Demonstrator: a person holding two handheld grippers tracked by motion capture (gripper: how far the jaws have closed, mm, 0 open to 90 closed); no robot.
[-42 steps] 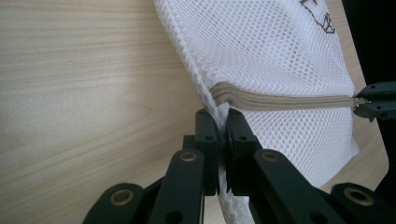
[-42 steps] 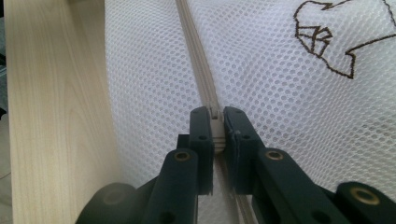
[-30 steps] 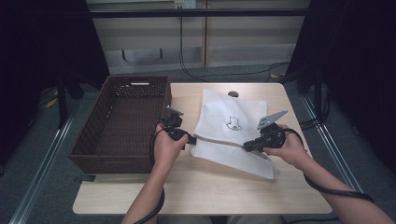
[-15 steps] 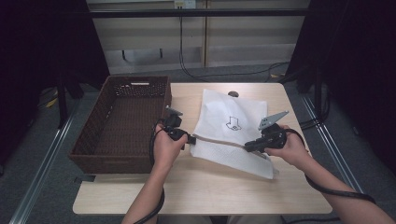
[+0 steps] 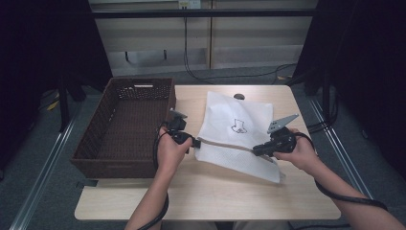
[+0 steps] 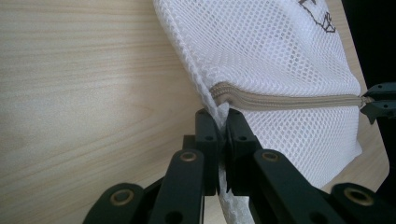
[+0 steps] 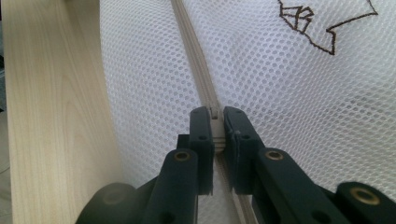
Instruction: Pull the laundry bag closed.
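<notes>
A white mesh bag (image 5: pixel 234 120) with a small dark drawing lies flat on the wooden table (image 5: pixel 215 191). A beige zipper (image 5: pixel 225 144) runs across its near part. My left gripper (image 5: pixel 195 142) is at the zipper's left end, shut on the bag's edge seam (image 6: pixel 223 116). My right gripper (image 5: pixel 256 149) is at the zipper's right part, shut on the zipper pull (image 7: pixel 215 125). In the left gripper view the closed zipper (image 6: pixel 289 100) stretches from my jaws to the right gripper (image 6: pixel 373 100). In the right gripper view the zipper (image 7: pixel 191 51) runs away from my jaws across the mesh (image 7: pixel 261 70).
A dark brown wicker basket (image 5: pixel 122 167) stands on the table's left side, right beside my left hand. A small dark round spot (image 5: pixel 238 96) sits on the table just behind the bag. Bare wood lies in front of the bag, up to the table's near edge.
</notes>
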